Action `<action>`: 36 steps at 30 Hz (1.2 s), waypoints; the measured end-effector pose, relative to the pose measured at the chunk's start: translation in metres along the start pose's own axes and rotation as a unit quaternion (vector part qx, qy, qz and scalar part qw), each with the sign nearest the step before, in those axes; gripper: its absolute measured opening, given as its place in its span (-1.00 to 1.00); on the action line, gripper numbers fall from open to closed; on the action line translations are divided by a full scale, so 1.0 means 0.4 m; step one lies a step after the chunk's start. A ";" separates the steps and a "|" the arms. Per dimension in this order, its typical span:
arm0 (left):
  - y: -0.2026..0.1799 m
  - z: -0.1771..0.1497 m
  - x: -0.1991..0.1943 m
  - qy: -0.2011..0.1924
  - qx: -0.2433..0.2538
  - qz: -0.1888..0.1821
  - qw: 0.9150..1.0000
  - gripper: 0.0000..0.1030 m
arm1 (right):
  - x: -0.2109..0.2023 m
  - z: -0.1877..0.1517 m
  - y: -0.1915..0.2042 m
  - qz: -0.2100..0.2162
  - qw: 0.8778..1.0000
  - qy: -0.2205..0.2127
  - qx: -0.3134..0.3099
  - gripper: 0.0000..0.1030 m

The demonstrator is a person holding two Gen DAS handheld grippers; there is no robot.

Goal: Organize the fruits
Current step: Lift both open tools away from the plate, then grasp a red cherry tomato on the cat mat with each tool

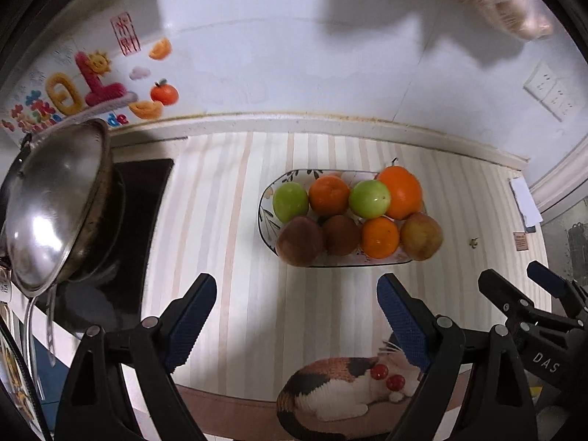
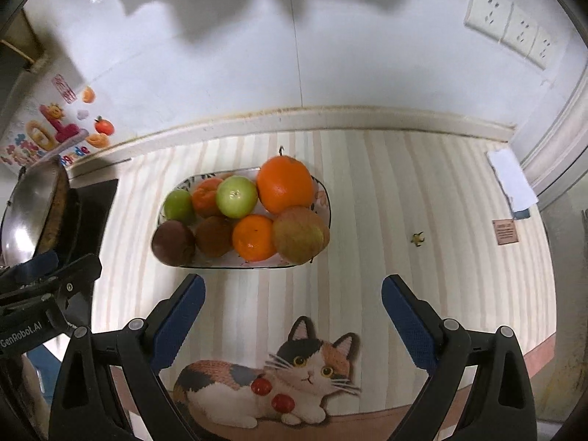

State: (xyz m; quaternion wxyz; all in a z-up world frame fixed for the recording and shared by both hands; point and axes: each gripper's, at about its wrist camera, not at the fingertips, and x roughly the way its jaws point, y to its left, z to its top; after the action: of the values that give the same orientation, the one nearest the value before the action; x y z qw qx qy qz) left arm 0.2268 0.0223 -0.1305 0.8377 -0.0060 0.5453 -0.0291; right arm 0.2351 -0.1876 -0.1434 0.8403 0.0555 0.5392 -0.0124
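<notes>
Both the left gripper (image 1: 297, 316) and right gripper (image 2: 294, 316) hang spread and empty, the fruit plate (image 2: 323, 198) lying upper-centre, long axis crosswise, about equally near either.

Left claw (image 1: 296, 316) and right claw (image 2: 292, 316): black plastic arms, silver pivot rivets, ribbed blue fingertip pads (image 1: 191, 325). White lettering, apparently "GenRobot.AI" and "DAS".
</notes>
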 end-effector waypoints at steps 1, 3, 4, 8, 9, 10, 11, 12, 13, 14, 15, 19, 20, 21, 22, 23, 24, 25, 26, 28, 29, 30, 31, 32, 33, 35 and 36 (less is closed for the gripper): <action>-0.003 -0.007 -0.019 -0.006 0.003 -0.001 1.000 0.74 | -0.024 -0.007 -0.001 0.002 1.000 -0.007 0.000 0.92; -0.008 -0.021 -0.052 -0.017 0.007 -0.004 1.000 0.74 | -0.059 -0.014 0.001 0.001 1.000 -0.018 0.000 0.92; -0.012 -0.025 -0.063 -0.020 0.008 -0.005 1.000 0.74 | -0.078 -0.019 0.001 0.002 1.000 -0.023 -0.001 0.92; -0.022 -0.048 -0.117 -0.033 0.008 -0.016 0.999 0.74 | -0.157 -0.040 0.004 0.001 0.999 -0.043 -0.005 0.92; -0.024 -0.053 -0.130 -0.037 0.008 -0.018 0.999 0.74 | -0.175 -0.046 0.005 0.002 0.999 -0.048 -0.007 0.92; -0.026 -0.054 -0.137 -0.039 0.008 -0.020 0.999 0.74 | -0.188 -0.050 0.006 0.002 0.999 -0.051 -0.007 0.92; -0.028 -0.057 -0.146 -0.041 0.008 -0.020 0.999 0.74 | -0.203 -0.054 0.006 0.002 0.998 -0.055 -0.008 0.92; -0.029 -0.060 -0.155 -0.041 0.008 -0.022 0.999 0.74 | -0.218 -0.059 0.007 0.003 0.998 -0.059 -0.008 0.92; -0.031 -0.063 -0.165 -0.042 0.007 -0.026 0.999 0.74 | -0.231 -0.064 0.007 0.005 0.998 -0.063 -0.007 0.92; -0.033 -0.064 -0.174 -0.045 0.009 -0.027 0.999 0.74 | -0.245 -0.070 0.007 0.006 0.998 -0.068 -0.006 0.92; -0.036 -0.065 -0.180 -0.049 0.011 -0.023 0.998 0.74 | -0.257 -0.074 0.007 0.005 0.997 -0.072 -0.008 0.92; -0.039 -0.067 -0.194 -0.056 0.010 -0.021 0.998 0.74 | -0.293 -0.083 0.009 0.012 0.997 -0.081 -0.007 0.92; -0.038 -0.067 -0.196 -0.057 0.009 -0.021 0.998 0.74 | -0.296 -0.084 0.009 0.014 0.996 -0.082 -0.006 0.92; -0.038 -0.066 -0.195 -0.056 0.008 -0.022 0.998 0.74 | -0.300 -0.084 0.008 0.017 0.996 -0.083 -0.004 0.92; -0.038 -0.067 -0.194 -0.055 0.007 -0.023 0.998 0.74 | -0.300 -0.083 0.006 0.022 0.996 -0.082 0.000 0.92; -0.037 -0.066 -0.191 -0.054 0.006 -0.023 0.998 0.74 | -0.298 -0.082 0.004 0.025 0.996 -0.081 0.002 0.92; -0.039 -0.066 -0.187 -0.052 0.006 -0.023 0.998 0.74 | -0.296 -0.082 0.001 0.026 0.996 -0.081 0.004 0.92; -0.039 -0.065 -0.181 -0.049 0.006 -0.025 0.998 0.74 | -0.290 -0.081 -0.003 0.028 0.997 -0.078 0.008 0.92; -0.040 -0.064 -0.172 -0.046 0.006 -0.027 0.999 0.74 | -0.277 -0.082 -0.010 0.032 0.997 -0.070 0.011 0.92; -0.048 -0.067 -0.143 -0.036 0.012 -0.023 0.999 0.74 | -0.241 -0.088 -0.029 0.041 0.998 -0.048 0.021 0.92; -0.055 -0.069 -0.121 -0.029 0.017 -0.018 0.999 0.74 | -0.211 -0.094 -0.043 0.047 0.998 -0.033 0.029 0.92; -0.064 -0.073 -0.093 -0.016 0.023 -0.015 0.999 0.74 | -0.181 -0.101 -0.055 0.050 0.998 -0.017 0.033 0.92; -0.071 -0.077 -0.072 -0.006 0.027 -0.014 1.000 0.74 | -0.136 -0.116 -0.075 0.050 0.998 0.010 0.043 0.92; -0.083 -0.085 -0.038 0.010 0.034 -0.012 0.999 0.74 | -0.102 -0.128 -0.091 0.052 0.997 0.026 0.051 0.92; -0.094 -0.093 -0.013 0.020 0.041 -0.010 0.999 0.74 | -0.057 -0.146 -0.111 0.054 0.996 0.049 0.060 0.92; -0.122 -0.114 0.048 0.044 0.060 -0.002 0.997 0.74 | 0.013 -0.182 -0.142 0.048 0.993 0.083 0.073 0.92; -0.134 -0.125 0.078 0.057 0.069 0.003 0.996 0.74 | 0.049 -0.203 -0.158 0.050 0.990 0.100 0.081 0.91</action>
State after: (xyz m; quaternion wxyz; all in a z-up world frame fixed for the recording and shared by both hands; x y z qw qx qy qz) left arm 0.1914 -0.0317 -0.1772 0.8039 0.0550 0.5888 -0.0641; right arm 0.1648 -0.2409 -0.1997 0.7746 0.1511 0.6141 -0.0086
